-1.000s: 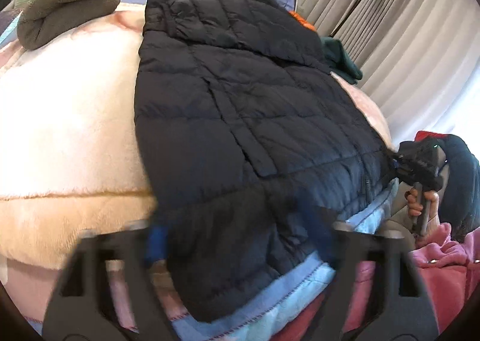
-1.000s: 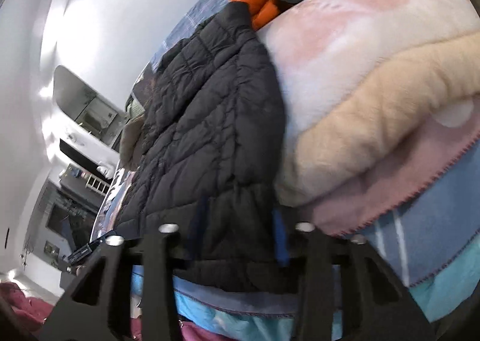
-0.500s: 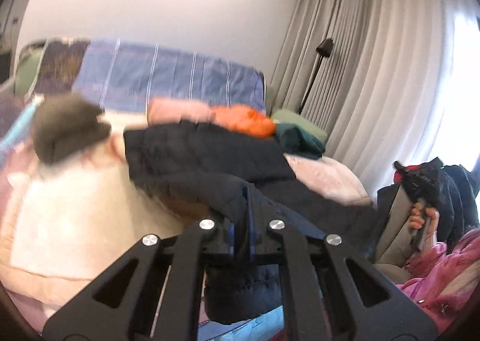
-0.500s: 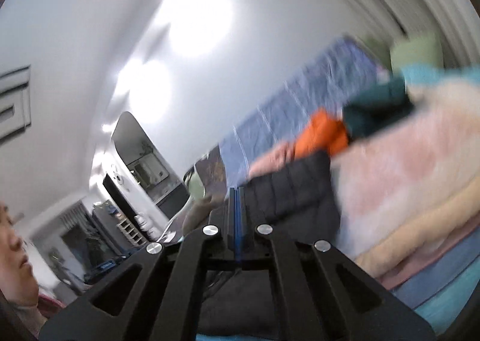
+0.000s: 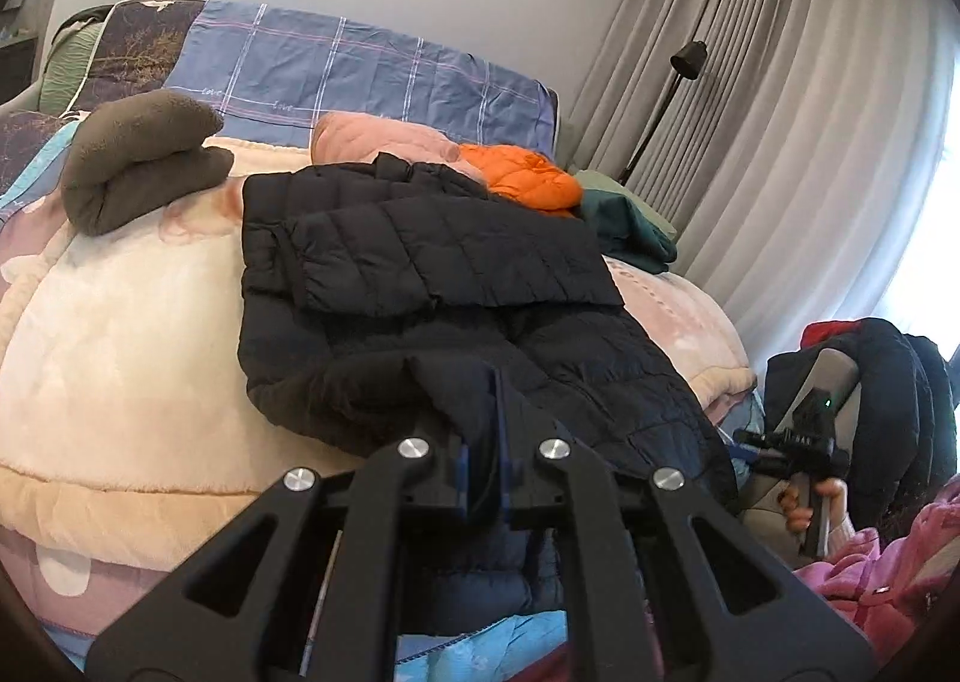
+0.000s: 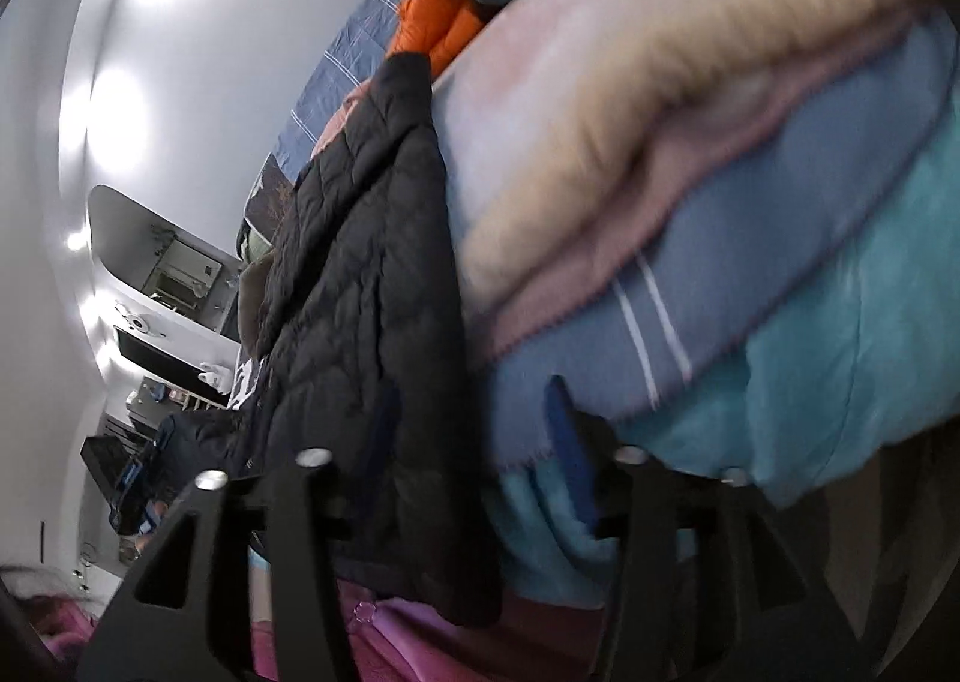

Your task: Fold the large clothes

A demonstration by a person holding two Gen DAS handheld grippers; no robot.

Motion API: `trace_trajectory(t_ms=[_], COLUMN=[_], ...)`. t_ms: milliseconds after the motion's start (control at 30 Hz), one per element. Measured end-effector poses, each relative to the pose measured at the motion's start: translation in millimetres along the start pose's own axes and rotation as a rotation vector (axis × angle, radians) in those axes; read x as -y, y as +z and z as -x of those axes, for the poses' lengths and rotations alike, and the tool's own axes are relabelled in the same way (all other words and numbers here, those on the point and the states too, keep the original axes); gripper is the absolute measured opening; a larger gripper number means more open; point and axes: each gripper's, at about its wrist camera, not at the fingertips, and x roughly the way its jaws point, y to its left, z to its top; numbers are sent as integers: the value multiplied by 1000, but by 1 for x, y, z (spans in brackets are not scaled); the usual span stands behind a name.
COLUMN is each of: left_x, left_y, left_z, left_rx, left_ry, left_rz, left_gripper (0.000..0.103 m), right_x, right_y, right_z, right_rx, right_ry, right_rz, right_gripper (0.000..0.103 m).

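1. R gripper (image 6: 474, 412) seen w/ fingers spread wide, nothing held.
2. Black puffer jacket (image 6: 366, 310) draped over bed edge, beside layered blankets (image 6: 630, 154).
3. Orange garment (image 6: 435, 25) seen beyond jacket.

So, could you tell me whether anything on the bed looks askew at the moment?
Yes: the black puffer jacket lies crooked, its hem bunched where the left gripper pinches it and its right edge hanging off the bed.
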Motion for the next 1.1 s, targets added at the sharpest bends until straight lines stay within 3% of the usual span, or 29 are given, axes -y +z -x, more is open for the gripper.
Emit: trace_trajectory(t_ms=[133,167,200,233,367,533,600,667,767,867,900,967,1100], left_x=[4,4,2,1,-2,15,21,22,16,6,2,-4,-8], left_y=[1,-1,-2,-3,5,29,35,39,41,35,34,33,36], left_z=[-2,-2,-1,1,21,66,75,72,51,27,22,16,7], left_rx=[-4,-2,3,8,96,244,275,277,236,190,180,166,148], left_ry=[4,3,2,-2,-87,-97,-78,-80,-67,-46,-47,-55,-62], left_rz=[-8,-2,6,14,82,47,26,19,34,52,57,70,63], left_gripper=[7,7,7,7,6,6,6,6,6,6,6,6,6], right_x=[-10,-18,-27,-31,-55,-114,-132,-144,-136,-104,-96,-70,-29], right_y=[-12,-13,-15,-13,14,43,51,65,91,95,90,75,32], right_z=[-15,-16,-15,-12,27,98,120,125,93,37,22,0,-16], right_rx=[-86,-89,-93,-98,70,318,410,456,379,226,181,85,-43], right_ry=[46,32,36,90,233,379,396,354,255,53,28,24,60], right_rz=[81,119,163,153,140,302,371,433,387,300,268,193,66], right_gripper=[71,62,18,0,0,0,0,0,1,16,19,24,52])
